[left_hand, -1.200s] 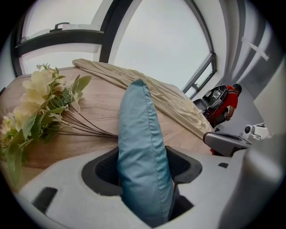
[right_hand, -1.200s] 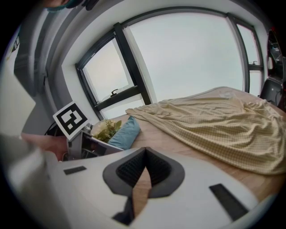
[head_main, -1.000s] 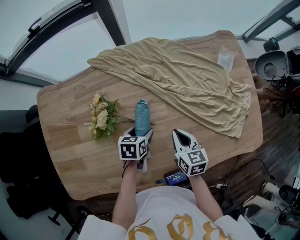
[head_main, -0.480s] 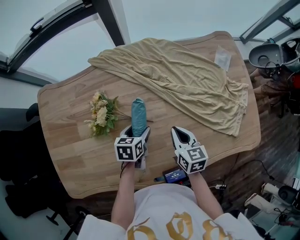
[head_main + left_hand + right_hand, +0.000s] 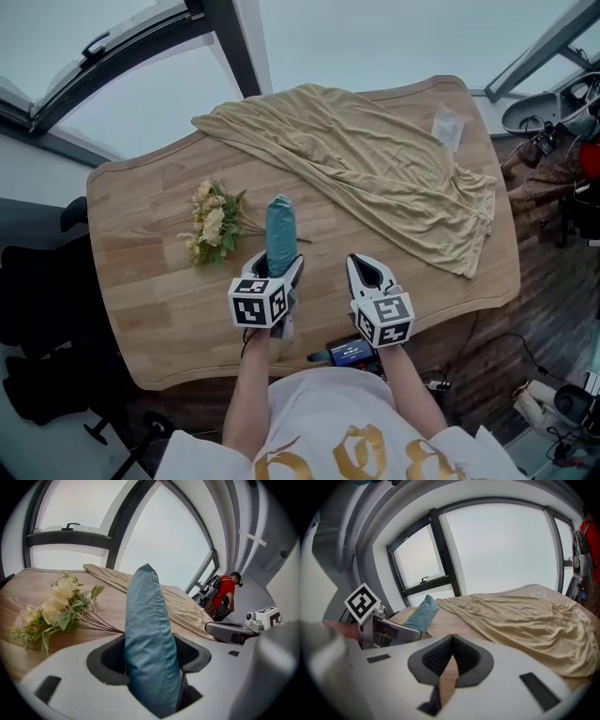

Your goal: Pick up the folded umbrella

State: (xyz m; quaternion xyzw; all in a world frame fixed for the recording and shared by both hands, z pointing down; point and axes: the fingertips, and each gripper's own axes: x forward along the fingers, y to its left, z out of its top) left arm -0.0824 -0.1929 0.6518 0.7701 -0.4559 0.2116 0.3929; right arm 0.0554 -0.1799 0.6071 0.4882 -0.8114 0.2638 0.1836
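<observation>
The folded umbrella (image 5: 279,228) is a teal fabric roll, held above the wooden table (image 5: 141,281). My left gripper (image 5: 278,270) is shut on its near end, and the umbrella (image 5: 149,639) fills the gap between the jaws in the left gripper view. Its tip points away from me toward the beige cloth. From the right gripper view the umbrella (image 5: 421,614) shows at the left. My right gripper (image 5: 366,273) hangs beside the left one, shut with nothing between its jaws (image 5: 451,654).
A bunch of pale artificial flowers (image 5: 214,225) lies just left of the umbrella. A large beige cloth (image 5: 375,169) covers the table's far right part. A small clear bag (image 5: 448,125) lies at the far right corner. A person in red (image 5: 224,595) stands beyond the table.
The left gripper and the umbrella stay nearly where they were; the view has shifted slightly. The right gripper has not visibly moved.
</observation>
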